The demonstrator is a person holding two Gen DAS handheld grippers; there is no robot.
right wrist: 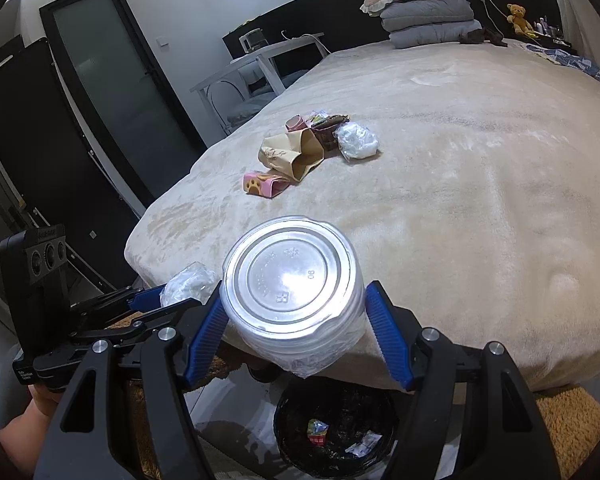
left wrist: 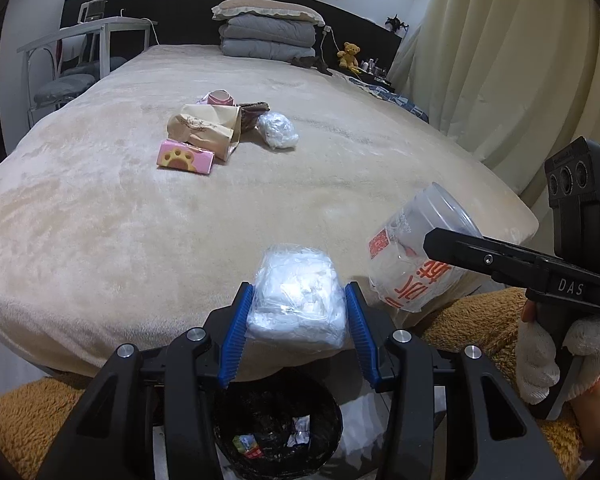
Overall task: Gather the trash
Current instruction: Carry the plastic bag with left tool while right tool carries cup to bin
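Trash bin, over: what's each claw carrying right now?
Left gripper shut on plastic bag. Right gripper clamps clear tub. Both above bin. Nothing blocking.

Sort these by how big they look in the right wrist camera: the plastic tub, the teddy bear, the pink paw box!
1. plastic tub, biggest by far, though it sits right at the camera
2. pink paw box
3. teddy bear, tiniest, but it is far away across the bed, so its true size is unsure

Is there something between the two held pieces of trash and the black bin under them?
Nothing visible. The left gripper holds a clear bag of white tissue, and the right gripper holds a clear plastic cup. Both hang past the bed edge, above the open trash bin.
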